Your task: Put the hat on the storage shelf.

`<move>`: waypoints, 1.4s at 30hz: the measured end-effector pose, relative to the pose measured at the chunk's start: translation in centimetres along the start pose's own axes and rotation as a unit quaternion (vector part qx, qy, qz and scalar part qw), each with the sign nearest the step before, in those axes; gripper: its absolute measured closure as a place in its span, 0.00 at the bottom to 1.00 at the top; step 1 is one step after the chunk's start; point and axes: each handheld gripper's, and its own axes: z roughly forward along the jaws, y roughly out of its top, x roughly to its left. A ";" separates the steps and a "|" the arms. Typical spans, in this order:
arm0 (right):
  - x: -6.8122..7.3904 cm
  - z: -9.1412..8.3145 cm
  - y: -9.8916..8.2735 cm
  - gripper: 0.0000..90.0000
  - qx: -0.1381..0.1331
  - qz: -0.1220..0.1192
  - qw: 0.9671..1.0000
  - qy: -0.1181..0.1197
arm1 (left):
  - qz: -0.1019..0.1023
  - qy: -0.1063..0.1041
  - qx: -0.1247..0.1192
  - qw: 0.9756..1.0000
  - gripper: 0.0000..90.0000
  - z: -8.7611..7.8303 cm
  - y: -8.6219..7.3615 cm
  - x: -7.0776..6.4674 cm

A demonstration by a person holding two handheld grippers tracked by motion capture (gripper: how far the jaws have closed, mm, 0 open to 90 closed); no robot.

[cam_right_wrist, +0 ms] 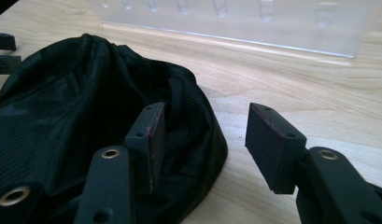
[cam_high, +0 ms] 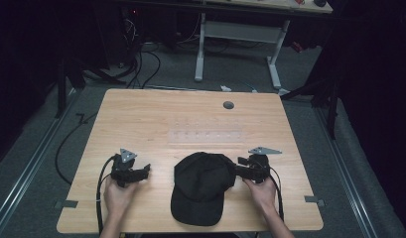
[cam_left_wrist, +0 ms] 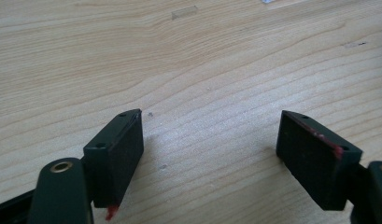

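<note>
- The black fabric baseball cap with a mesh-textured crown lies near the front edge of the light wooden table, between the person's two hands, with its flat brim toward the person and its crown slumped rather than domed.
- The right gripper is at the cap's right side. In the right gripper view its jaws stand wide apart: one pad is over the crown's edge, the other over bare wood beside it, and neither presses the cloth. Nothing is gripped.
- In the high view the right gripper points in at the crown, with the person's right hand behind it.
- The left gripper is wide open too, with bare wood grain between its pads. In the high view it rests on the table, apart from the cap's left side, held by the left hand.
- A clear plastic rack with a row of small slots lies on the table just beyond the cap, not touching it.
- The step in hand looks like the approach for a grasp on the crown's right edge.
- Next, the right jaws would need to straddle a fold of the rim and close on it. The soft cloth may slide or bunch, so the left gripper should probably come in to steady the other side.
</note>
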 end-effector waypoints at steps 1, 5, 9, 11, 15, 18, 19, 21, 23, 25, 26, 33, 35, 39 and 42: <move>0.0 0.0 0.0 0.53 0.000 0.000 1.000 0.000 | 0.000 0.000 0.000 1.000 0.26 0.0 0.0 0.0; 0.0 1.0 0.2 0.54 0.010 0.006 1.000 0.007 | 0.000 0.000 0.000 1.000 0.26 0.0 0.0 0.0; 0.0 2.0 0.0 0.58 0.037 0.003 0.999 -0.001 | 0.000 0.000 0.000 1.000 0.26 0.0 0.0 0.0; -0.1 2.6 -0.2 0.60 0.050 0.002 0.999 0.000 | 0.000 0.000 0.000 1.000 0.26 0.0 0.0 0.0; 0.1 3.1 -0.3 0.67 0.052 -0.008 0.999 -0.001 | 0.000 0.000 0.000 1.000 0.26 0.0 0.0 0.0; 0.4 3.1 -0.3 0.75 0.055 -0.023 0.998 -0.012 | 0.000 0.000 0.000 1.000 0.26 0.0 0.0 0.0; 0.4 3.1 -0.3 0.75 0.056 -0.030 0.998 -0.014 | 0.000 0.000 0.000 1.000 0.26 0.0 0.0 0.0; 0.5 3.1 -0.3 0.84 0.059 -0.040 0.997 -0.020 | -0.001 0.000 -0.001 1.000 0.26 0.0 0.0 0.0; 0.5 3.1 -0.4 0.87 0.059 -0.042 0.997 -0.022 | -0.001 0.001 -0.001 1.000 0.27 0.0 0.0 0.0; 0.6 3.1 -0.4 0.92 0.058 -0.052 0.997 -0.028 | -0.002 0.001 -0.002 1.000 0.27 0.0 0.0 0.0; 0.6 3.1 -0.4 0.94 0.058 -0.057 0.996 -0.029 | -0.002 0.001 -0.002 1.000 0.27 0.0 0.0 0.0; 0.4 3.1 -0.4 0.95 0.055 -0.052 0.997 -0.017 | -0.003 0.001 -0.002 1.000 0.28 0.0 0.0 0.0; 0.5 3.0 -0.4 0.96 0.054 -0.052 0.997 -0.015 | -0.003 0.001 -0.002 1.000 0.28 0.0 0.0 0.0; 0.4 2.3 -0.2 0.96 0.032 -0.044 0.999 0.005 | -0.003 0.001 -0.002 1.000 0.28 0.0 0.0 0.0; 0.4 1.7 0.0 0.96 0.019 -0.051 0.998 0.010 | -0.003 0.001 -0.002 1.000 0.28 0.0 0.0 0.0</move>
